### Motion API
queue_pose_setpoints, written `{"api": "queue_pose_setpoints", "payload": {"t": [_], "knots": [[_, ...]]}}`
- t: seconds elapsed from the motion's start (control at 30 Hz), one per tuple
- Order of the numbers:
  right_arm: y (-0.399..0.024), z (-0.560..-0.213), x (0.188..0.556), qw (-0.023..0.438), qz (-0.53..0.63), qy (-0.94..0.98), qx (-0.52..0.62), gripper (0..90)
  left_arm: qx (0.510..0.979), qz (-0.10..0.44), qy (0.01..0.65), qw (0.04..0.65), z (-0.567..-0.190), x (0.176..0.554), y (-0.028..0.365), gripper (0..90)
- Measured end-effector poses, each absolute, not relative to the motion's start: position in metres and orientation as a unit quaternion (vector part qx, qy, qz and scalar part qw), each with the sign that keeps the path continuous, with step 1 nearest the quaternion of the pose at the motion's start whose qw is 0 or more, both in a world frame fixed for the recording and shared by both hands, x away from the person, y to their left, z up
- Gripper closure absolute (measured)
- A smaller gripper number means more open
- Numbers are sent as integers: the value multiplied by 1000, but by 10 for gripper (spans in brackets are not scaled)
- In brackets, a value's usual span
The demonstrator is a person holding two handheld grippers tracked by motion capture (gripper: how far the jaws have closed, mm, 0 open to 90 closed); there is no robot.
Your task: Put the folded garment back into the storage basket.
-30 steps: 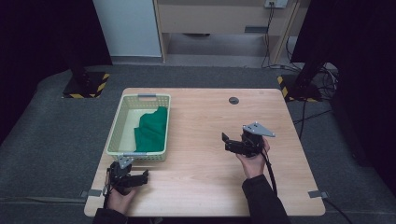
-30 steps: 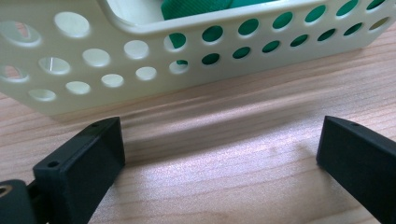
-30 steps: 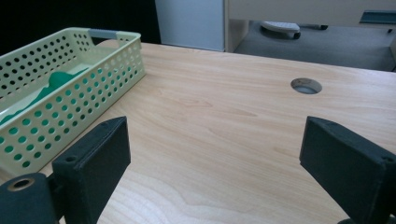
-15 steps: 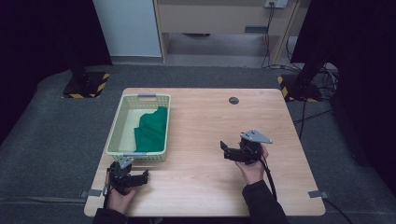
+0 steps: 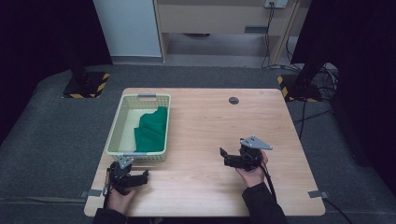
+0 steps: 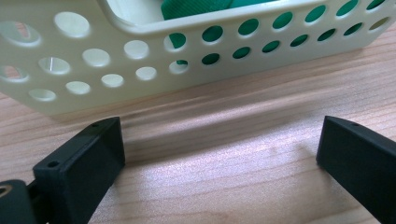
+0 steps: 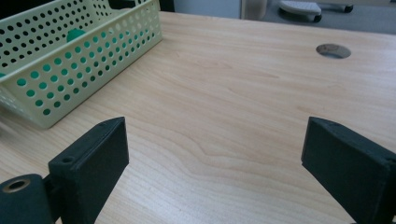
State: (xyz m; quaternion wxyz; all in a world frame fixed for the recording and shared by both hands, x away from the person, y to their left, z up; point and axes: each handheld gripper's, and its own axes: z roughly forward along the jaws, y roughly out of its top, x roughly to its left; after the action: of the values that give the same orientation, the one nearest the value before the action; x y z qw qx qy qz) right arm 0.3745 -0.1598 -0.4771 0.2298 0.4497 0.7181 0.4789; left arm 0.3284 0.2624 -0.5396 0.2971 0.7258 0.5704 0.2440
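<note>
A green cloth [image 5: 152, 132] lies in one perforated basket [image 5: 122, 120], left of frame centre on the bench [image 5: 205, 126]. The left gripper [image 5: 140, 178], fingers released, waits just below it; the right gripper [image 5: 225, 157] is equally empty. Best approach: reach over the rim and pinch a fold. Count: one cloth, one basket, two grippers.

Count: 1 table [image 5: 201, 126], 1 pale yellow perforated basket [image 5: 122, 122], 1 green cloth [image 5: 152, 131] inside it. 2 grippers: left gripper [image 5: 139, 178], right gripper [image 5: 225, 157], each with 2 black jaws. 1 round hole [image 5: 234, 100] in the tabletop. 2 hazard-striped stand bases on the floor, left one [image 5: 85, 85], right one [image 5: 299, 88].
</note>
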Motion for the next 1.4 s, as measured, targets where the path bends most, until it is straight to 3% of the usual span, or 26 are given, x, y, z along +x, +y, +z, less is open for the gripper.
{"api": "queue_pose_setpoints", "payload": {"t": [0.37, 1.4], "knots": [[-155, -497, 376, 222, 441, 744, 450, 64, 726, 244, 570, 297, -540, 328, 262, 0], [-204, -521, 379, 212, 412, 729, 504, 65, 726, 243, 570, 298, -540, 328, 263, 0]]}}
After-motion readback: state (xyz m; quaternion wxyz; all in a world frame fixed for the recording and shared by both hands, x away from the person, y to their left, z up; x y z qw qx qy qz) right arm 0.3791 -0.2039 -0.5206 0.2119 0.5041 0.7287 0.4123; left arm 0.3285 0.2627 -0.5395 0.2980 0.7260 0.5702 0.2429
